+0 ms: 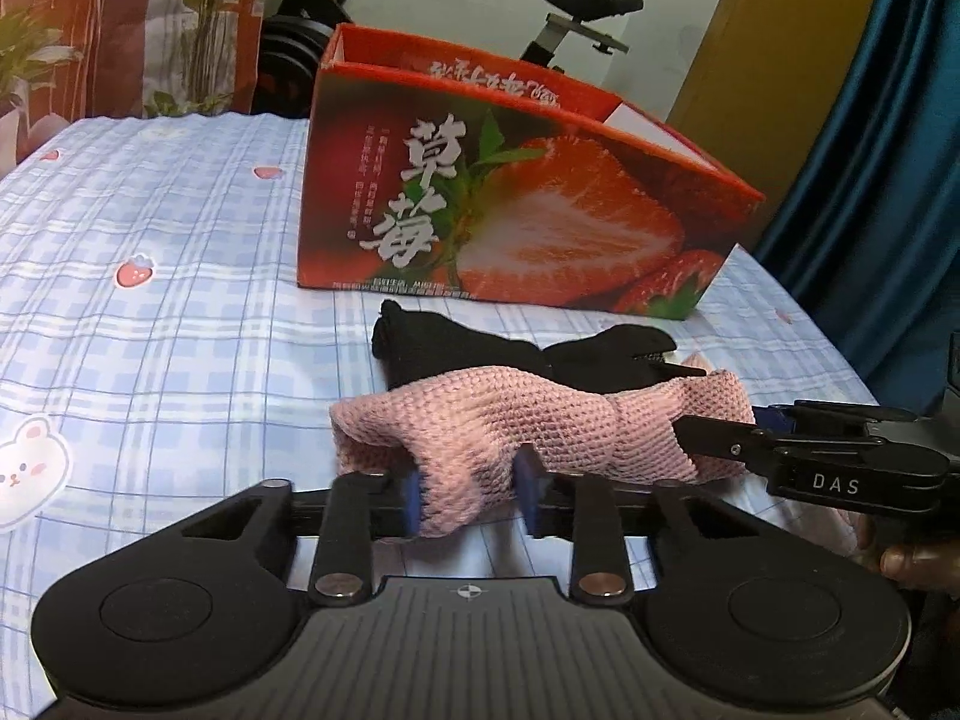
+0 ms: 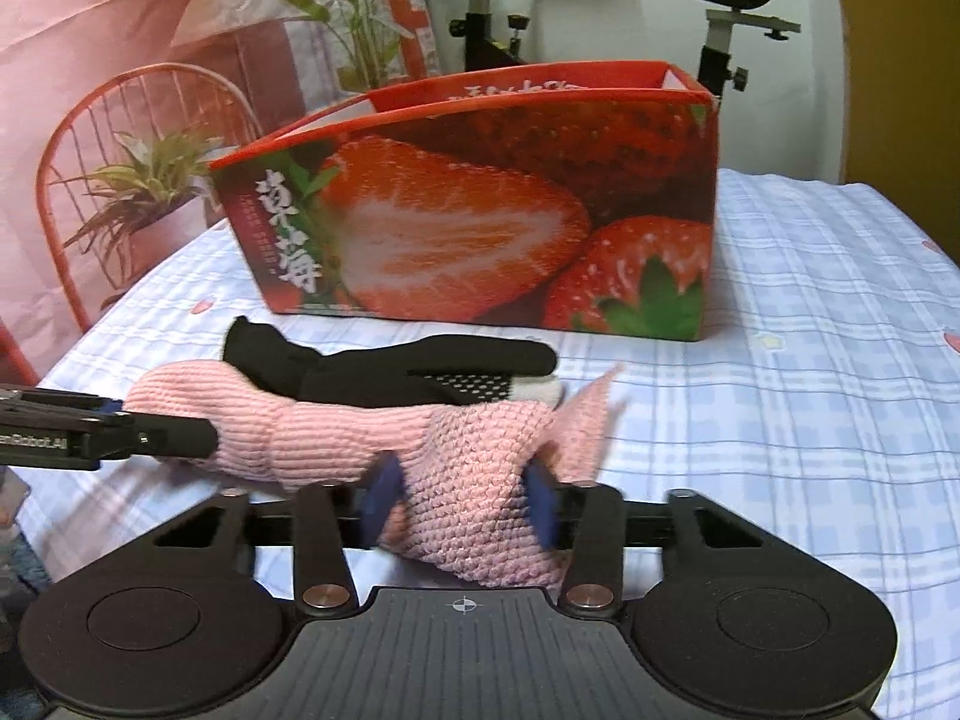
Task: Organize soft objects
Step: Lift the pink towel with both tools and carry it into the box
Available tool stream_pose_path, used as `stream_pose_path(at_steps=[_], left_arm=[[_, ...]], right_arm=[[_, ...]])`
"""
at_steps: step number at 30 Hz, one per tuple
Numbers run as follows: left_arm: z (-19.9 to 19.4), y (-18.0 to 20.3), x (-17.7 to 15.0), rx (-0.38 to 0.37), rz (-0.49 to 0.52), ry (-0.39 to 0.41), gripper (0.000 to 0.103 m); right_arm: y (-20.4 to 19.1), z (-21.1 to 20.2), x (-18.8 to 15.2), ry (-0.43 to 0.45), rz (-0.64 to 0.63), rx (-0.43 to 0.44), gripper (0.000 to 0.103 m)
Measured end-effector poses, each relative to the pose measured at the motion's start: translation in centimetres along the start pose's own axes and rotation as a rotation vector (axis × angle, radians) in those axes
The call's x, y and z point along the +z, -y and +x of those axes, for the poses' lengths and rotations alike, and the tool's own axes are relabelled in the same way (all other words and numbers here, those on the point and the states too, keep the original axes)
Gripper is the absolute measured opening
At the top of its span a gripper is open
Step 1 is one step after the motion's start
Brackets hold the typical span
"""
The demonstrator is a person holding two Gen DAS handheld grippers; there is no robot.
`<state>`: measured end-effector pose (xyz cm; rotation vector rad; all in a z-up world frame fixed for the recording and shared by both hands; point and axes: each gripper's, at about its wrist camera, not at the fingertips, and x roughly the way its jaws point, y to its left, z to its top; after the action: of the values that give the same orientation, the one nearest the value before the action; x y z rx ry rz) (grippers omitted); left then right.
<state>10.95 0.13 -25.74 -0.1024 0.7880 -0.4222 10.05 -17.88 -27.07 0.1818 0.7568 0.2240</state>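
On the checked bedsheet (image 1: 180, 312) | my left gripper (image 1: 468, 492) and right gripper (image 2: 462, 504) both pinch the pink knitted glove (image 1: 510, 420) | black glove (image 1: 468, 348) behind, before strawberry box (image 1: 510, 192).

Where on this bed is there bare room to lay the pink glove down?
Bare sheet lies left of the strawberry box, and more to its right. It is crowded in front of the box, where the black glove and pink glove lie.
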Motion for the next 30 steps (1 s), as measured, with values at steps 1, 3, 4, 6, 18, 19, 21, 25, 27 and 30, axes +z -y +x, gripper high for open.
stream_pose_path(at_steps=[1,3,4,6,18,19,21,25,27,30], left_arm=[[-0.3,0.0,0.0,-0.003,-0.002,0.01,0.023],[-1.2,-0.1,0.2,-0.011,-0.01,0.039,0.023],[-1.8,-0.1,0.3,-0.016,-0.016,0.06,0.023],[-2.8,-0.2,0.8,-0.023,-0.022,0.094,0.023],[-6.1,0.5,8.2,-0.039,-0.005,0.27,0.023],[-6.0,0.6,9.1,-0.039,-0.001,0.281,0.023],[-5.4,0.8,11.0,-0.032,0.018,0.285,0.023],[-3.2,0.7,14.5,-0.018,0.059,0.242,0.023],[-1.7,0.6,15.9,-0.017,0.079,0.198,0.023],[0.7,0.4,17.5,-0.013,0.107,0.131,0.023]], right_arm=[[-0.2,-0.2,0.1,0.002,-0.001,0.0,0.027],[-0.7,-1.0,0.4,0.021,-0.011,0.003,0.024],[-0.8,-1.4,0.6,0.036,-0.015,0.006,0.024],[-1.2,-2.6,1.2,0.078,-0.026,0.014,0.024],[-2.6,-6.7,9.7,0.271,-0.117,0.048,0.024],[-2.4,-6.8,10.6,0.282,-0.116,0.051,0.024],[-2.1,-6.6,12.8,0.297,-0.113,0.054,0.024],[-1.5,-5.1,16.2,0.306,-0.132,0.029,0.024],[-0.6,-3.6,17.8,0.28,-0.112,0.016,0.024],[0.8,-1.0,18.9,0.228,-0.077,-0.01,0.024]])
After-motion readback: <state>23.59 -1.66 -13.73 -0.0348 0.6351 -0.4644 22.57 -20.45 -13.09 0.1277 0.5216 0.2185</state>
